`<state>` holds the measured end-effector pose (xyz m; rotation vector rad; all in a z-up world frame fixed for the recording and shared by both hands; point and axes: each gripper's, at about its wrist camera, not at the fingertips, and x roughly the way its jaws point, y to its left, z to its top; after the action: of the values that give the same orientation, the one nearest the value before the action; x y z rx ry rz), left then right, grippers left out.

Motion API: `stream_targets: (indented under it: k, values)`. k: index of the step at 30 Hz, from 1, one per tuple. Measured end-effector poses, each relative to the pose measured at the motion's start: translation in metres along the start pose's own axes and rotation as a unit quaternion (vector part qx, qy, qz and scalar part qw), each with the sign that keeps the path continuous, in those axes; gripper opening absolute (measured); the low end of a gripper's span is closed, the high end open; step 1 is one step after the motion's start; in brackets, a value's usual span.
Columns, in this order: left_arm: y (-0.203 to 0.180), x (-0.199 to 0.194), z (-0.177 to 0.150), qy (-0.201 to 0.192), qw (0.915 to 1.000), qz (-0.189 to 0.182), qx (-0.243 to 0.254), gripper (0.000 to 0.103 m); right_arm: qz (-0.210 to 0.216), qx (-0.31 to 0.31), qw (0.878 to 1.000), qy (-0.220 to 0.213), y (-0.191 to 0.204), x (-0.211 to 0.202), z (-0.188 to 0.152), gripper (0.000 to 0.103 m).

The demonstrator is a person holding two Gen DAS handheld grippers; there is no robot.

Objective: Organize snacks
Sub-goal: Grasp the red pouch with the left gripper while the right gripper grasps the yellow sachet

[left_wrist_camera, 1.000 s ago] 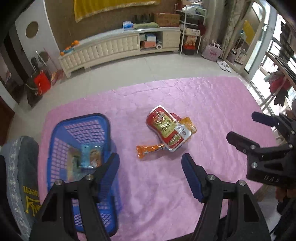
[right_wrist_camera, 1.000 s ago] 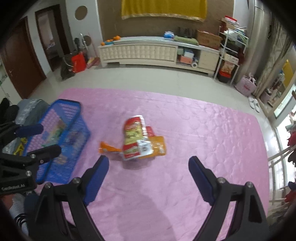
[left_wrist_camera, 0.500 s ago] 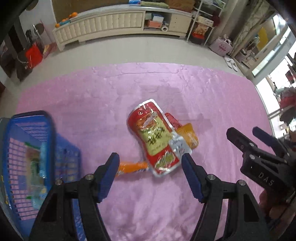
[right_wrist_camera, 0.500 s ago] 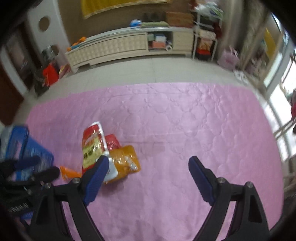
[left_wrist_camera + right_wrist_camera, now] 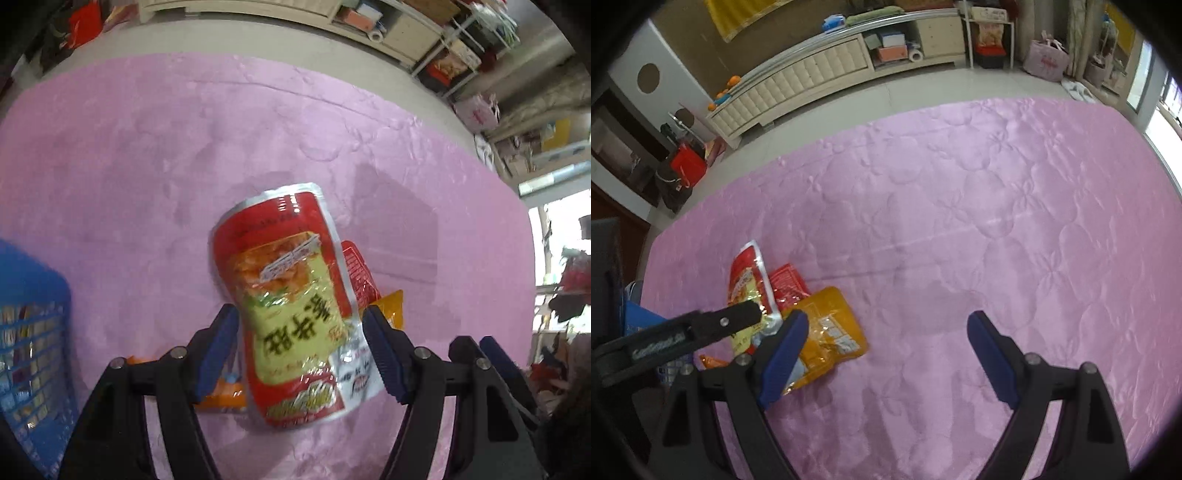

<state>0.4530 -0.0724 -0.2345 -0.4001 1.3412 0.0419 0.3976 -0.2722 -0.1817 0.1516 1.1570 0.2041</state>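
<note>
Left wrist: left hand-held gripper (image 5: 300, 341) wide, straddling red snack bag (image 5: 291, 314), Chinese lettering.

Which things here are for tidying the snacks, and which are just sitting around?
For the job: big red snack bag, yellow snack bag, small red packet, orange packet, blue basket, left gripper.

Just there: pink quilt, cream cabinet, red bag.

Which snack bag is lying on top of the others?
The big red-and-yellow snack bag between the left gripper fingers. It overlaps the small red packet and yellow-orange bag.
</note>
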Motion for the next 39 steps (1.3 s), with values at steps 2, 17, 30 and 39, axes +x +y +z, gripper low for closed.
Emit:
stream_targets:
  k: [2,17,30,39]
  values:
    - [-0.008,0.003,0.001,-0.008,0.9996,0.019,0.021,0.067,0.001,-0.008,1.000,0.004,-0.001,0.000,-0.001,0.090]
    - [-0.040,-0.008,-0.026,-0.014,0.9841,0.091,0.152,0.042,0.016,0.004,1.000,0.016,-0.019,0.002,-0.007,0.090]
    - [-0.018,-0.065,-0.043,-0.070,0.9705,0.117,0.199,0.041,0.149,0.094,0.978,0.109,0.009,0.033,-0.032,0.090]
    - [-0.017,-0.063,-0.048,-0.070,0.9629,0.128,0.227,0.041,0.176,0.138,0.969,0.100,0.004,0.032,-0.027,0.087]
